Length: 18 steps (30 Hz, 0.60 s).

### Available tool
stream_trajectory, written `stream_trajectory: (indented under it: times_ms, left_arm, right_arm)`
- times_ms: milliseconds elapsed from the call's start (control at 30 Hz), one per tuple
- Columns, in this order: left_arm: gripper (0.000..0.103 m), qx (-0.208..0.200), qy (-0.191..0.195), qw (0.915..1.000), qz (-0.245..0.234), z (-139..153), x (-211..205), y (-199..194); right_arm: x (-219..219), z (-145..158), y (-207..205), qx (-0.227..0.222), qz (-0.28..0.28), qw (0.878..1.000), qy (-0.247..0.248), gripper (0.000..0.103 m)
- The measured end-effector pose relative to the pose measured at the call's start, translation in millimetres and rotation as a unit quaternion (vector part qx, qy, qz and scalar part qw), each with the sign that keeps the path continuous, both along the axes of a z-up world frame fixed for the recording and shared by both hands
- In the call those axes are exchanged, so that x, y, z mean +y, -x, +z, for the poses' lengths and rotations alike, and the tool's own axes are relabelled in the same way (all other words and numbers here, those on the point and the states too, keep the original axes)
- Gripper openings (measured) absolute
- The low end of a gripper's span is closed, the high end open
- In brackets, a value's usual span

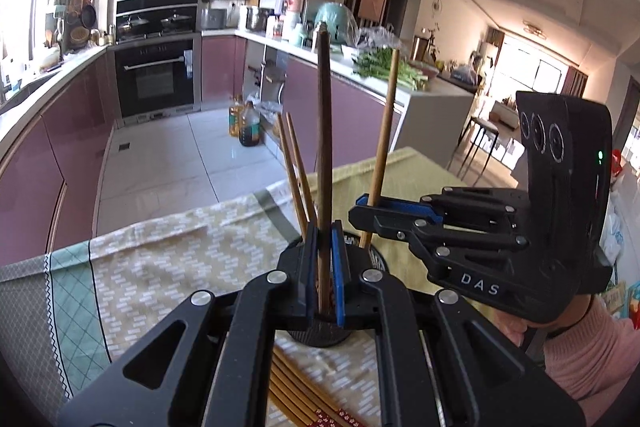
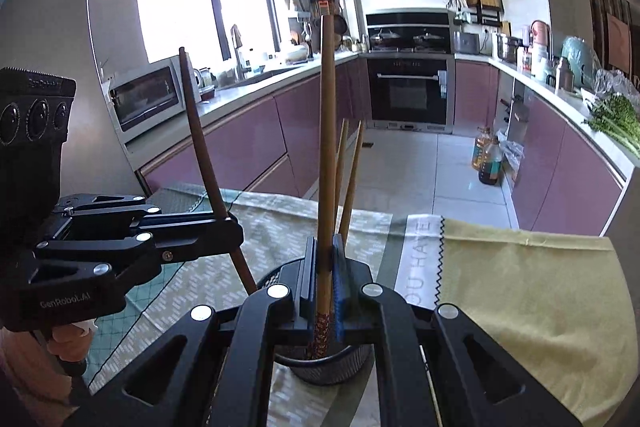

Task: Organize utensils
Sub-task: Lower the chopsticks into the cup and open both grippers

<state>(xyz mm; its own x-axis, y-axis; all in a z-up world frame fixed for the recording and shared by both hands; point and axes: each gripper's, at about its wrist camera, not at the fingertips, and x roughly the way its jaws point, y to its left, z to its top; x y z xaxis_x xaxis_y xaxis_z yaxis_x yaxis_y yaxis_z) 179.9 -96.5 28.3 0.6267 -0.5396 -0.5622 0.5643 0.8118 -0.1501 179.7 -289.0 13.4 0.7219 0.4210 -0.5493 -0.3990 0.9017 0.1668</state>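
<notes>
A black mesh holder (image 2: 328, 367) stands on the patterned tablecloth (image 1: 168, 267); it also shows in the left wrist view (image 1: 320, 337). My left gripper (image 1: 323, 267) is shut on a dark brown chopstick (image 1: 323, 147), held upright with its lower end in the holder. My right gripper (image 2: 325, 279) is shut on a light wooden chopstick (image 2: 327, 147), also upright over the holder. In the left wrist view the right gripper (image 1: 370, 209) holds that light chopstick (image 1: 384, 139). In the right wrist view the left gripper (image 2: 228, 223) holds the dark chopstick (image 2: 200, 139). Two more light chopsticks (image 1: 294, 171) lean in the holder.
Several loose chopsticks (image 1: 296, 395) lie on the cloth near me. A yellow cloth (image 2: 520, 287) covers the table's right part. Beyond the table edge are the tiled floor, oil bottles (image 1: 246, 123), purple cabinets and an oven (image 1: 158, 75).
</notes>
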Motion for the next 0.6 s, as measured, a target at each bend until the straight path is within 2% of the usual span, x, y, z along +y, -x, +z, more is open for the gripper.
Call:
stream_trajectory:
  times_ms: [267, 600]
  left_arm:
    - [0.007, 0.027, -0.016, 0.9995, -0.002, -18.8, -4.9, -12.9]
    - [0.008, 0.034, -0.015, 0.9993, 0.009, -20.8, -7.8, -26.7]
  right_arm:
    - [3.1, -18.9, -14.7, 0.054, 0.014, 0.998, 0.016, 0.006]
    - [2.9, -26.3, -25.6, 0.069, -0.001, 0.998, 0.009, 0.007]
